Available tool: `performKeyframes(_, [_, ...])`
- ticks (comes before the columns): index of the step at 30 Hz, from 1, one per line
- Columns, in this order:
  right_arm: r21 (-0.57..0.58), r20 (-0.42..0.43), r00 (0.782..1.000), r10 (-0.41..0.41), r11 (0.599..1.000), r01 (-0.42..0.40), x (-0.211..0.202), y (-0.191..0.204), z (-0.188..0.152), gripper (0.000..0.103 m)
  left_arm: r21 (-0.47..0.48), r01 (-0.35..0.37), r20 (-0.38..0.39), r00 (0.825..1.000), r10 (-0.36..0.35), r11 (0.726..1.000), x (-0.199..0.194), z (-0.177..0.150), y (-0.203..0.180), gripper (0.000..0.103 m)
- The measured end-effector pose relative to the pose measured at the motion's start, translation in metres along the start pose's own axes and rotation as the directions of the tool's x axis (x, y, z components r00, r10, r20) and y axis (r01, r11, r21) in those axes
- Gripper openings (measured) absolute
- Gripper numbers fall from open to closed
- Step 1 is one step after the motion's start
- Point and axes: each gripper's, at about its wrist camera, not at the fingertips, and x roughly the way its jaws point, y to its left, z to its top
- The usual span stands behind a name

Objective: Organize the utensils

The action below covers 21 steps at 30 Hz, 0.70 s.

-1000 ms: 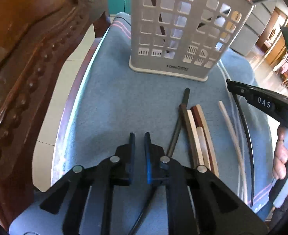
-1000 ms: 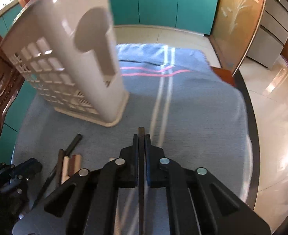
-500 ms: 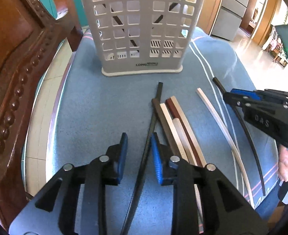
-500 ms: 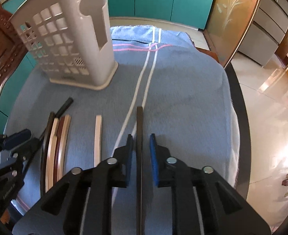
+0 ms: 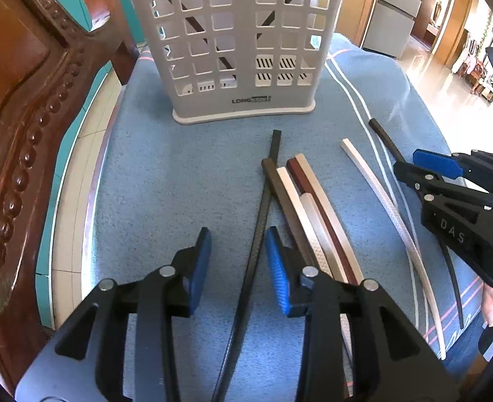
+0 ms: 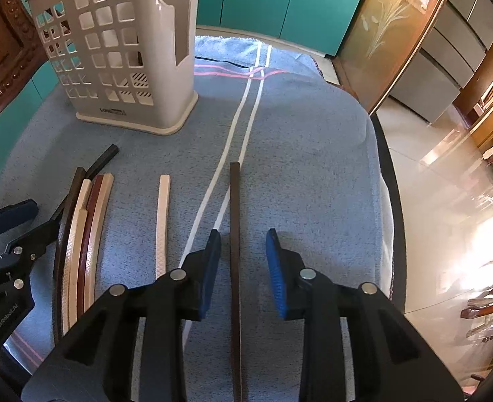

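Both jaws have spread wide since a second ago. The left gripper [image 5: 236, 261] straddles a black chopstick [image 5: 261, 214]. The right gripper [image 6: 243, 261] has released its dark brown chopstick [image 6: 235, 234], pointing toward 12 o'clock.

Right gripper [image 6: 240, 254] hovering with jaws spread either side of a dark brown chopstick [image 6: 235, 234] lying on the blue cloth [image 6: 306, 140], pale chopstick [image 6: 163, 224] lying just left, white slotted holder [image 6: 126, 50] standing upright beyond, left gripper [image 6: 8, 234] showing at left edge

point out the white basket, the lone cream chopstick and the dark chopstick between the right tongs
white basket [image 5: 233, 43], left wrist view, front grid wall
lone cream chopstick [image 6: 162, 221], right wrist view, mid-length
dark chopstick [image 6: 235, 221], right wrist view, mid-shaft
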Motion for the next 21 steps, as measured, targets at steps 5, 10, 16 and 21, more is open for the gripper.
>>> performKeyframes(5, [0.007,0.002,1.000,0.008,1.000,-0.008,0.003,-0.001,0.003,0.030,0.012,-0.004,-0.014,1.000,0.005,1.000,-0.002,0.002,-0.001,0.035])
performKeyframes(10, [0.016,0.008,1.000,0.024,1.000,-0.024,0.004,-0.007,0.004,0.030,0.015,-0.006,-0.022,1.000,0.007,1.000,0.001,0.005,-0.004,0.033])
performKeyframes(16, [0.003,0.015,0.996,0.089,0.996,-0.089,0.003,-0.007,0.001,0.010,0.002,0.019,-0.025,1.000,-0.019,1.000,0.006,0.008,-0.008,0.010])
performKeyframes(21, [-0.014,0.031,0.995,0.090,0.996,-0.090,0.002,-0.003,0.000,0.008,-0.053,0.022,-0.026,0.999,-0.023,0.998,0.005,0.010,0.001,0.008])
